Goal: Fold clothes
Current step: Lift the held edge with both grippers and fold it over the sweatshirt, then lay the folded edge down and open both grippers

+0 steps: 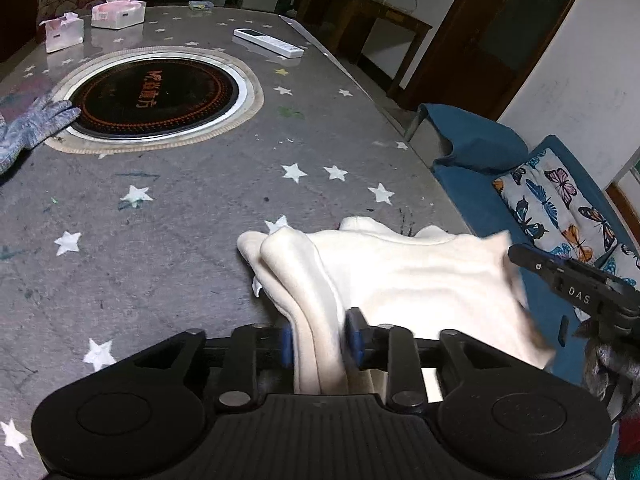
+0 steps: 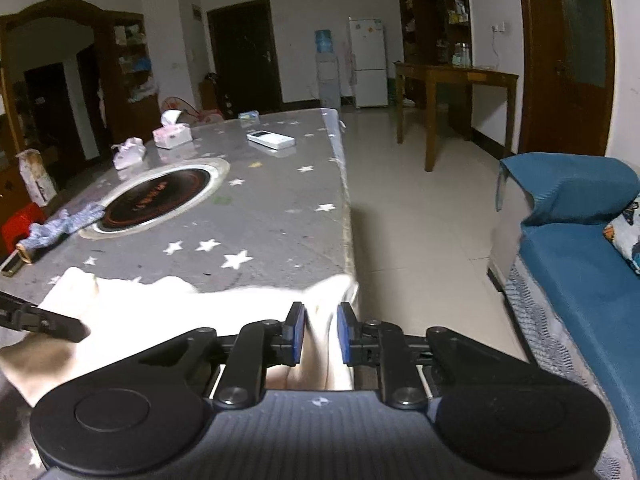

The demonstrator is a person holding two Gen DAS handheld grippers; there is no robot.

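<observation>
Cloth: a cream-white cloth (image 1: 420, 276) is the thing to fold. It sits at the near corner of the table (image 1: 180, 208), by the edge next to the blue sofa (image 1: 472, 152).
Left gripper: the left gripper (image 1: 322, 338) has its two blue pads pressed on a thick bunch of the cloth. Two or three layers go between them.
Right gripper: the right gripper (image 2: 320, 334) has a strip of the cloth between its pads. The pads look close on it, so it seems to be holding that end.
Shape of the cloth: it is stretched between the two grippers and looks partly lifted. It is blurry at the right end.
Done so far: the cloth looks doubled over at the left side, so I think some folding is done.
Left to do: it is not a flat, neat pile yet. It needs laying down and smoothing.
Other things: a glove (image 1: 32, 128), two tissue boxes (image 1: 118, 10) and a remote (image 1: 268, 42) lie far from the cloth.
</observation>
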